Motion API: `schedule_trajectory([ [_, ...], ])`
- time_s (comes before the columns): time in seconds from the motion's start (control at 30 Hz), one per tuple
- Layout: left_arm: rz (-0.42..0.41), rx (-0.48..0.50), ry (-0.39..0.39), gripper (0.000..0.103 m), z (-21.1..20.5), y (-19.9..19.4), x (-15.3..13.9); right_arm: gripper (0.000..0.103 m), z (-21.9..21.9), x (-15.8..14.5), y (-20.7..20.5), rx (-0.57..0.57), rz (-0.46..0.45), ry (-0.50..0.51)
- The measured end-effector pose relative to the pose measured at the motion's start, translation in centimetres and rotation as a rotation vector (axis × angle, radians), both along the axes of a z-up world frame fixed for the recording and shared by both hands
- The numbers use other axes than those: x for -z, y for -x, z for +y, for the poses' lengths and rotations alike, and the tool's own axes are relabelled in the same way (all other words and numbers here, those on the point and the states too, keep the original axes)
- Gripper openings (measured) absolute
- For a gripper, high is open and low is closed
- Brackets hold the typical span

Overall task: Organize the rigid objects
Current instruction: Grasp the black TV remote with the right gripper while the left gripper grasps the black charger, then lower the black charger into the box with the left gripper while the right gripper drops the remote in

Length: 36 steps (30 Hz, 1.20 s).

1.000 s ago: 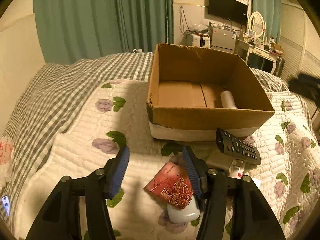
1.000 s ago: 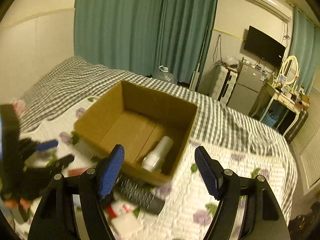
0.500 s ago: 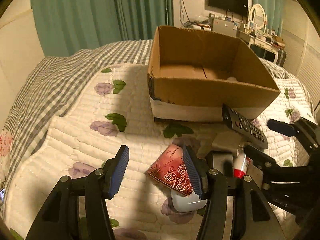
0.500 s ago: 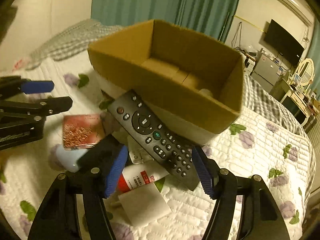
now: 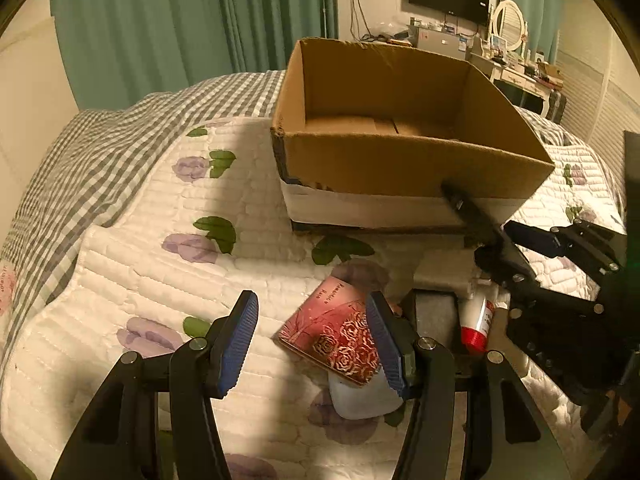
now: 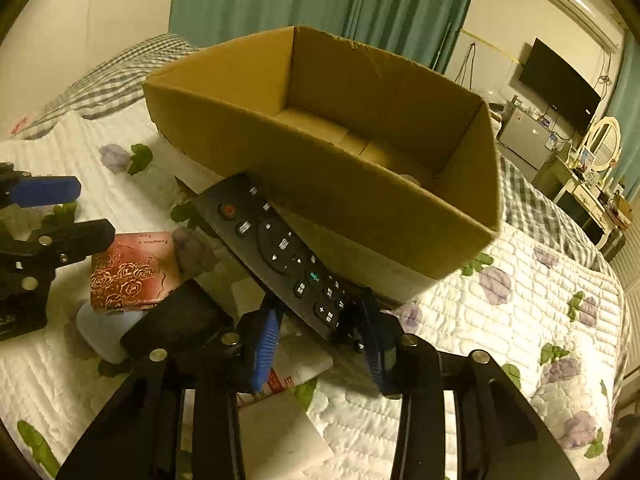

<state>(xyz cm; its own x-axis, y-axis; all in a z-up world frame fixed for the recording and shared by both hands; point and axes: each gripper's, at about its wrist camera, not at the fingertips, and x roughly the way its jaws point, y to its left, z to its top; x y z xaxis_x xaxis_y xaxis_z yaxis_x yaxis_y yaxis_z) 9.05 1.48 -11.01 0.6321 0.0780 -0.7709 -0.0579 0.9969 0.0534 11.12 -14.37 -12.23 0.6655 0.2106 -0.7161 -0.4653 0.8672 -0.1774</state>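
A black remote control (image 6: pixel 276 248) leans against the open cardboard box (image 6: pixel 320 168) on the bed. My right gripper (image 6: pixel 320 344) is shut on the remote's near end; it shows in the left wrist view (image 5: pixel 500 252) with the remote (image 5: pixel 464 208). My left gripper (image 5: pixel 312 340) is open just above the quilt, its right finger touching a red rose-patterned box (image 5: pixel 340 340). That red box (image 6: pixel 128 268) lies on a white bottle (image 5: pixel 360 400). A red-and-white tube (image 5: pixel 476 320) lies beside them.
A white flat pad (image 6: pixel 280 440) lies under my right gripper. A white block (image 5: pixel 440 272) sits by the cardboard box (image 5: pixel 400 140). The floral quilt (image 5: pixel 200 240) spreads to the left. A dresser and TV stand behind the bed.
My right gripper moved in and closed on the remote's near end. My left gripper dropped slightly closer to the red box and stays open.
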Motion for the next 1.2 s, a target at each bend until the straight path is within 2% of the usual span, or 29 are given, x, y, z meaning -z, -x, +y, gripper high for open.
schedule_trajectory([
  [0.07, -0.004, 0.014, 0.001, 0.059, -0.6, 0.2, -0.2, 0.021, -0.7, -1.0, 0.6, -0.002, 0.008, -0.032],
  [0.13, -0.01, 0.036, 0.002, 0.059, -1.4, 0.5, -0.4, 0.019, -1.3, -2.0, 1.2, 0.006, 0.008, -0.042],
  [0.47, 0.028, 0.159, 0.028, 0.059, -6.0, 1.2, 0.5, 0.019, -5.4, -6.8, 2.9, 0.052, 0.018, -0.162],
  [0.57, 0.069, 0.184, 0.038, 0.059, -6.9, 0.8, 1.7, 0.019, -5.9, -7.0, 2.9, 0.058, 0.019, -0.179],
  [0.77, 0.122, 0.182, -0.007, 0.059, -7.2, -0.1, 4.2, 0.019, -6.1, -6.0, 2.6, 0.059, 0.045, -0.184],
  [0.87, 0.111, 0.19, 0.002, 0.052, -7.2, -0.1, 4.2, 0.019, -6.3, -5.8, 2.6, 0.067, 0.05, -0.182],
  [0.9, 0.11, 0.192, 0.007, 0.04, -7.3, -0.1, 4.1, 0.019, -6.3, -5.9, 2.6, 0.071, 0.049, -0.182],
  [1.07, 0.099, 0.184, 0.019, 0.039, -7.4, 0.4, 3.7, 0.019, -6.4, -6.9, 3.4, 0.078, 0.034, -0.174],
  [1.2, 0.034, 0.167, 0.046, 0.038, -7.1, 1.9, 1.1, 0.019, -6.8, -8.4, 4.2, 0.091, 0.014, -0.187],
])
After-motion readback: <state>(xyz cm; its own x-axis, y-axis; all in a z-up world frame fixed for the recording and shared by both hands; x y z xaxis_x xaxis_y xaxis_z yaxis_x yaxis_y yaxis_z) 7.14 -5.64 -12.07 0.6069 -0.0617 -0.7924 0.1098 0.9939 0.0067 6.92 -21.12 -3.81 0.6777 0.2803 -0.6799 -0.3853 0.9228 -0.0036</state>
